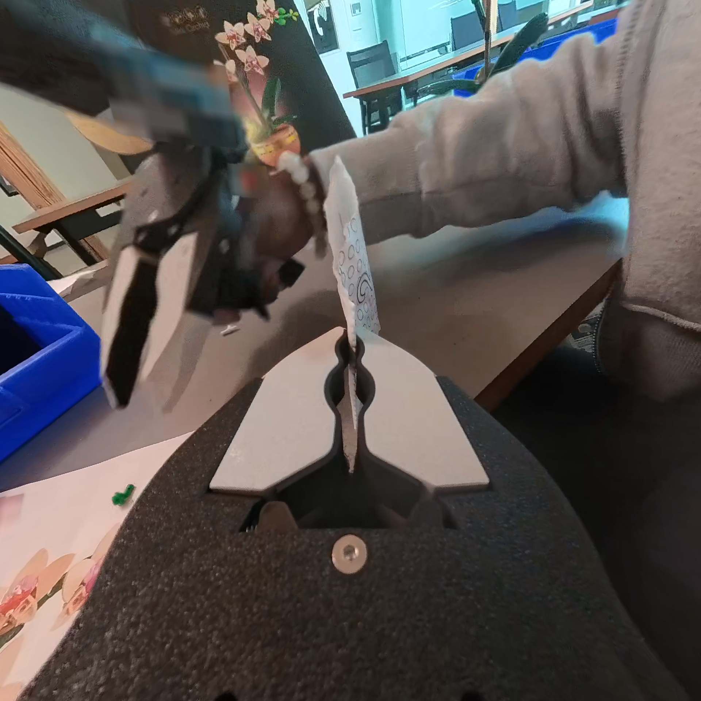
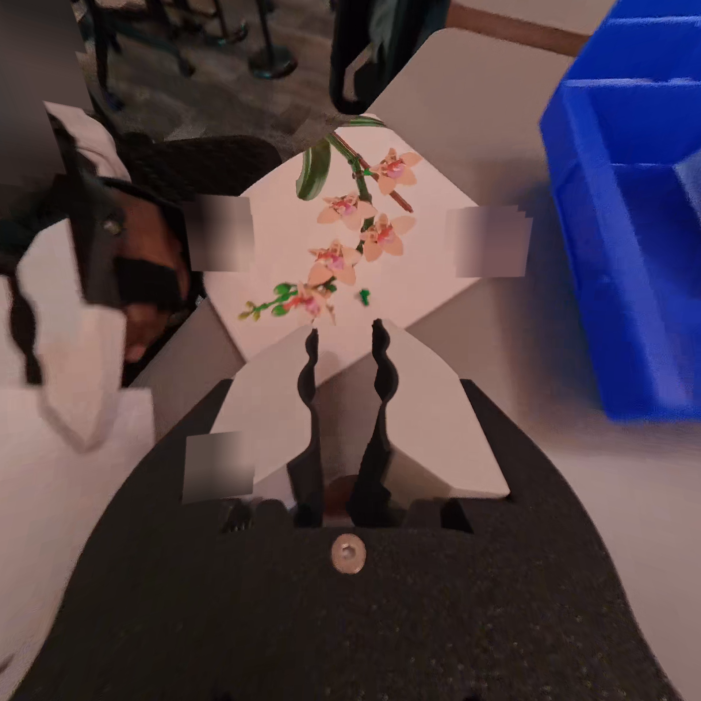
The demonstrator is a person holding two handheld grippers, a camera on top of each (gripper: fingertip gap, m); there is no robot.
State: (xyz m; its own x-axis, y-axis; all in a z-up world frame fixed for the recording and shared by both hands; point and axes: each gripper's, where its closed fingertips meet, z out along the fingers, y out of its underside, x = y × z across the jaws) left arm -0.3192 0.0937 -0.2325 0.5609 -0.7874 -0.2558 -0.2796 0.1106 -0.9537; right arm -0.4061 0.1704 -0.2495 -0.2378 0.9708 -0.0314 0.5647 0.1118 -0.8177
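Blue bin: the blue bin (image 1: 41,352) sits at the left edge of the desk (image 1: 474,303) in the left wrist view; its inside is dark and I cannot tell what it holds. In the right wrist view the blue bin (image 2: 626,227) shows dividers, contents unclear.
Left gripper: the left gripper (image 1: 351,352) is clenched on a white paper packet (image 1: 351,242) printed with small circles, which stands upright above the fingertips.
Right gripper: the right gripper (image 2: 343,328) is released, its jaws apart with nothing between them, above a white booklet (image 2: 436,189) printed with orchids.
Only in left view: the packet, a beaded bracelet (image 1: 309,189), a grey sleeve (image 1: 493,159), and a dark box (image 1: 189,41) with an orchid picture standing at the desk's far side.
Only in right view: the whole orchid print; a small green piece (image 2: 364,296) lies on the booklet.
Hard to make out: the right gripper (image 1: 144,303) is motion-blurred in the left view; the booklet (image 1: 45,561) is cut off at the frame's corner.
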